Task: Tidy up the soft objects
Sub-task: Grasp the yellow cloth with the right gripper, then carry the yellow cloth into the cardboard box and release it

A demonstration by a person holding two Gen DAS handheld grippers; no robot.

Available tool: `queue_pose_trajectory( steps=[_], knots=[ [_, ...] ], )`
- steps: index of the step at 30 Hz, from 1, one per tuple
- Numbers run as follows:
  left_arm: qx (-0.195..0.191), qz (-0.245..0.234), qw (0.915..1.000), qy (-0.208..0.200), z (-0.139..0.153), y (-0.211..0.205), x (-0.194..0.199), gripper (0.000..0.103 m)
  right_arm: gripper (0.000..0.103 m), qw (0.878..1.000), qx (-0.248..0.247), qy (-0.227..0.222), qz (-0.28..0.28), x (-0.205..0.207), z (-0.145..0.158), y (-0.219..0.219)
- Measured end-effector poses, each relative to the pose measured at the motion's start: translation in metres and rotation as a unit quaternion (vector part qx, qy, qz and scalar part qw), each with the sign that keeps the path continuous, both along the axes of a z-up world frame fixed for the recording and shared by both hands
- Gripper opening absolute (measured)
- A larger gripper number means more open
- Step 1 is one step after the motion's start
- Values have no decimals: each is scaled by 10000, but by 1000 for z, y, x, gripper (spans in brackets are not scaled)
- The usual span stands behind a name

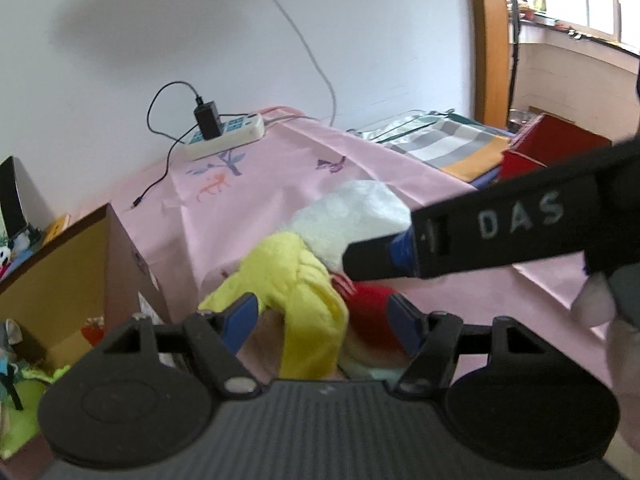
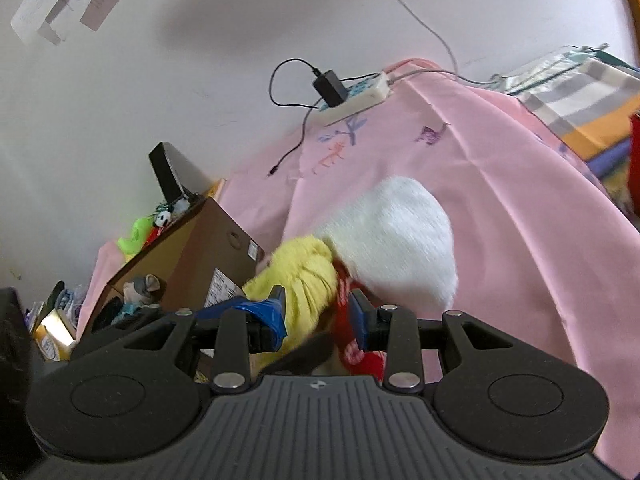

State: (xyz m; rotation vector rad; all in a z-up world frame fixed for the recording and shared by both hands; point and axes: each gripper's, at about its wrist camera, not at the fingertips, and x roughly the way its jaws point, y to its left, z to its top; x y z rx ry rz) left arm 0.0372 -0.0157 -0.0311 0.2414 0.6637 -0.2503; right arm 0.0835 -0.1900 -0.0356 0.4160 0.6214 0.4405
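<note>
A plush toy [image 1: 308, 276] with a white body, yellow limbs and a red scarf lies on the pink cloth [image 1: 280, 176]. My left gripper [image 1: 320, 316] is open around its yellow limb and red part. My right gripper [image 2: 318, 316] is shut on the toy [image 2: 392, 240], its blue pads pressing the yellow and red part. In the left wrist view the right gripper's black finger [image 1: 380, 258] reaches in from the right onto the toy.
An open cardboard box [image 1: 60, 264] with small toys stands left of the plush; it also shows in the right wrist view [image 2: 208, 256]. A power strip [image 1: 224, 136] with a black charger sits at the back. Folded striped fabric [image 1: 448, 144] and a red box [image 1: 548, 148] lie at right.
</note>
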Motion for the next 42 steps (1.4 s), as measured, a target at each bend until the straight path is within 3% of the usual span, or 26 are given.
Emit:
queue_pose_trajectory(
  steps=[8, 10, 20, 33, 42],
  knots=[
    [-58, 191, 9997, 112, -12, 4, 25, 69, 18, 9989, 15, 213, 427, 36, -1, 13],
    [-48, 202, 9997, 137, -14, 5, 29, 61, 18, 9984, -31, 291, 484, 43, -4, 18],
    [-50, 128, 9998, 145, -20, 5, 30, 43, 17, 9981, -184, 383, 452, 51, -15, 26],
    [-143, -12, 9996, -230, 11, 4, -24, 39, 15, 9987, -228, -69, 450, -1, 9, 24],
    [-203, 55, 9986, -475, 35, 26, -78, 39, 15, 9963, -327, -314, 726, -47, 27, 52]
  ],
)
